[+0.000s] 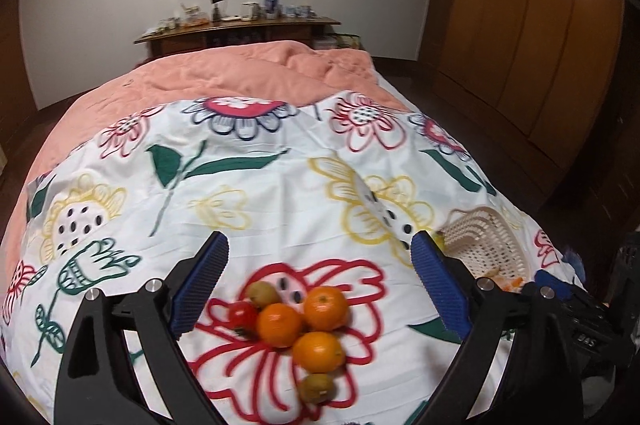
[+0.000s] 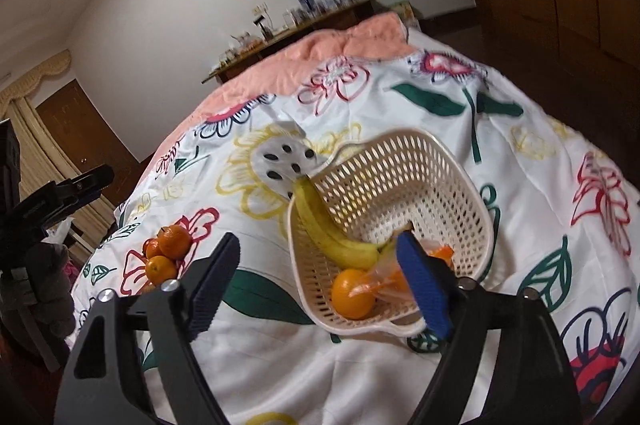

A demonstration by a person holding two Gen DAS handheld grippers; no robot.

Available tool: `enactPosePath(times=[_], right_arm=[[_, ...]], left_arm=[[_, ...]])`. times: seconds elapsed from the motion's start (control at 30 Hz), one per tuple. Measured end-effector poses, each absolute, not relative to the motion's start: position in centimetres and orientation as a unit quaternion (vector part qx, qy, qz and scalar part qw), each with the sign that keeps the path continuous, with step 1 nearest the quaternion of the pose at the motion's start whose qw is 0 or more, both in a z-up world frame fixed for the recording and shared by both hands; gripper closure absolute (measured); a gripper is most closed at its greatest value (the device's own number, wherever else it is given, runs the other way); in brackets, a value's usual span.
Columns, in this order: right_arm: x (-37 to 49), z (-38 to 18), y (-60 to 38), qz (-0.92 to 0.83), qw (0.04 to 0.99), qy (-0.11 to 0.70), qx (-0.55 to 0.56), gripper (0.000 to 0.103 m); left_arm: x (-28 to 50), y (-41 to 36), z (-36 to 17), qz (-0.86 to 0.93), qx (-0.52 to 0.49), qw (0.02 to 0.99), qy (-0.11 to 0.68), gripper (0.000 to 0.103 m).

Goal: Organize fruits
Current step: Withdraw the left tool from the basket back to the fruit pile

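Fruits lie in two groups on the white floral-print bedcover (image 1: 280, 193). Loose cluster, left wrist view: three round oranges (image 1: 279, 324) touching one another, a small red tomato-like fruit (image 1: 242, 314) just left of them, one brown kiwi (image 1: 262, 293) at the far side and a second brown kiwi (image 1: 317, 388) at the near side, touching the nearest orange. Left gripper (image 1: 319, 285) hangs over this cluster, blue-padded jaws spread wide, fruit between them but untouched; nothing grasped. Cream perforated plastic basket (image 2: 472, 209) sits to the right of the cluster, well apart. It holds a yellow banana (image 2: 320, 225) leaning over the far-left rim, a round orange (image 2: 353, 293) at the near wall, and a crinkled clear plastic bag with orange contents (image 2: 382, 277) beside it. Right gripper (image 2: 320, 283) is over the basket's near edge, jaws wide apart and released; its right blue pad (image 2: 422, 289) overlaps the basket interior, contact unclear. Peach quilt (image 1: 240, 73) covers the far end of the bed.
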State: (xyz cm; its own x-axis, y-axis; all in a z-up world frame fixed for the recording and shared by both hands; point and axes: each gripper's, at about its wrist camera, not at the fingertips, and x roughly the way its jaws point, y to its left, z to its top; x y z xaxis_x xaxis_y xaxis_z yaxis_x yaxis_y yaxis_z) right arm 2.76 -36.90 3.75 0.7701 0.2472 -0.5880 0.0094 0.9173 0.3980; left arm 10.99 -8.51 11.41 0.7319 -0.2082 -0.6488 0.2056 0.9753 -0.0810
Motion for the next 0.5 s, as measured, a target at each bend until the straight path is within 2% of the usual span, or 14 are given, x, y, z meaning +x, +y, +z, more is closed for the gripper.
enactPosePath(times=[0.17, 0.4, 0.5], right_arm=[[2.6, 4.7, -35.4, 0.080, 0.927, 0.326, 0.165, 0.018], [2.5, 5.6, -34.0, 0.105, 0.924, 0.328, 0.163, 0.018], [2.4, 5.9, -33.3, 0.116, 0.924, 0.330, 0.157, 0.018]], left_arm=[[10.9, -5.9, 11.3, -0.090, -0.015, 0.933, 0.349, 0.009], [10.8, -3.2, 10.3, -0.073, -0.036, 0.931, 0.357, 0.009], [10.9, -2.7, 9.6, -0.071, -0.037, 0.928, 0.363, 0.015]])
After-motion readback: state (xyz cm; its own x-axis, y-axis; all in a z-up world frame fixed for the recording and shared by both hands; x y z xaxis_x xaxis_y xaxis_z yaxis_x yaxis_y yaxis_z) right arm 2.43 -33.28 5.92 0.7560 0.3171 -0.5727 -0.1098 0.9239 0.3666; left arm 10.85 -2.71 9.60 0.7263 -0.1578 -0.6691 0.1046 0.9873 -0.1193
